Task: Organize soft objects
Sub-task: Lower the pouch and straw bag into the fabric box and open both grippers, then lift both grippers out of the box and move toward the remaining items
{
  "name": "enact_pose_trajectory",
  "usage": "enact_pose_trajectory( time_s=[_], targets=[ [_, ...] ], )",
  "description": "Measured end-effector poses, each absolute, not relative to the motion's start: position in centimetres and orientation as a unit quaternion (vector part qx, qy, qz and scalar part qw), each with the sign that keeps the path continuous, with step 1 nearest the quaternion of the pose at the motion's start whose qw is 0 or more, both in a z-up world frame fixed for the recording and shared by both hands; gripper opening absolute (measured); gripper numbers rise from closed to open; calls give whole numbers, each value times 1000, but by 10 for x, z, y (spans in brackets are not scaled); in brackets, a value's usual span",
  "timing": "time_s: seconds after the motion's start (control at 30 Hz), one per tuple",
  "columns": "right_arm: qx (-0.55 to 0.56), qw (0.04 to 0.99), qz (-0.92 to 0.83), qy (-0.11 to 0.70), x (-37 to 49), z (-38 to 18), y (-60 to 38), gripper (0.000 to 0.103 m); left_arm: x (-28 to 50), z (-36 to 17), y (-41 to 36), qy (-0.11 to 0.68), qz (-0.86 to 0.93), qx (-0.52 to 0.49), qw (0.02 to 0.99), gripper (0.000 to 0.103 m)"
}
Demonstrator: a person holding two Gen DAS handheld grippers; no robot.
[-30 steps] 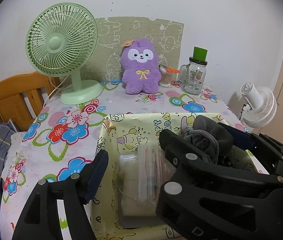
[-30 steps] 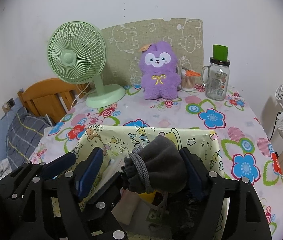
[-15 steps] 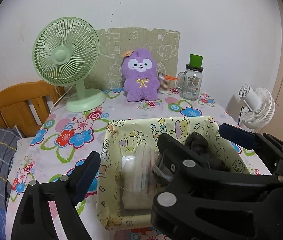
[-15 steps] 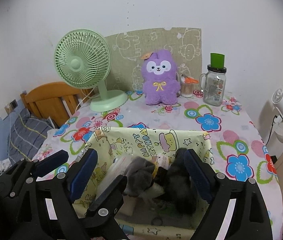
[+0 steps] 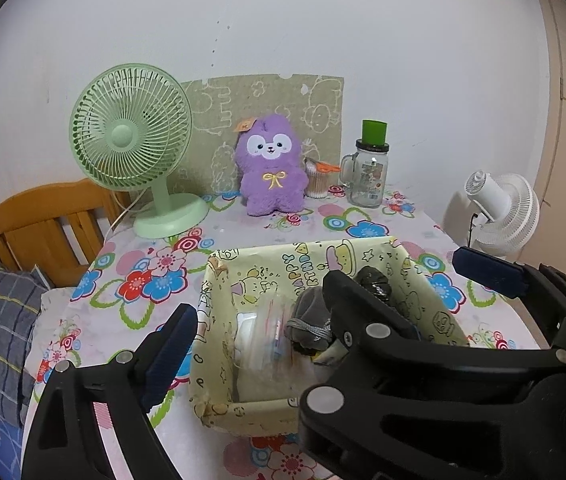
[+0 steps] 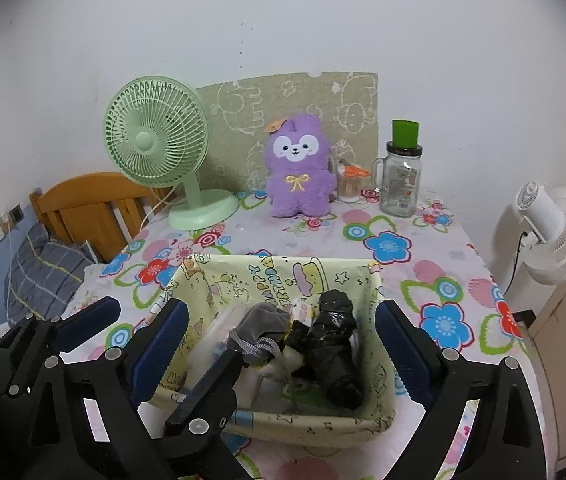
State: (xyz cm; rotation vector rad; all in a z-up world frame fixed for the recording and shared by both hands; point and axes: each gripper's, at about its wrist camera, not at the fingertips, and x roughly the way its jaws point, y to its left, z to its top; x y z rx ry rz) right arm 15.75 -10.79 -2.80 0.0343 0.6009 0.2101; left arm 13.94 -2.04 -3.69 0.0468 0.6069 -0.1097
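While the left gripper, its jaws having just spread, stands empty beside the cartoon-print box, the grey drawstring pouch rests inside it, apparently dropped for storage, under the right gripper, likewise newly spread; only the right view shows the black bundle whole.

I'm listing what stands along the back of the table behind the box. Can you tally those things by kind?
Green desk fan: 1
Purple plush toy: 1
Cup of small sticks: 1
Glass jar with green lid: 1
Total: 4
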Motion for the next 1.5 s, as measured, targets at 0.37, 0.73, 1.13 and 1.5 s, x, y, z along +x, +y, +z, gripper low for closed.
enact_pose_trajectory(
  time_s=[0.37, 0.73, 1.13, 1.5],
  targets=[
    [17, 954, 88, 287, 135, -18, -116, 101, 118, -29, -28, 286, -57, 28, 956, 94],
    [14, 956, 76, 285, 112, -12, -120, 103, 96, -25, -31, 281, -63, 26, 957, 95],
    [2, 956, 68, 286, 88, -12, -117, 103, 79, -27, -30, 281, -67, 24, 957, 96],
    [-7, 955, 72, 287, 70, -18, -110, 103, 57, -35, -25, 282, -72, 25, 956, 96]
  ],
)
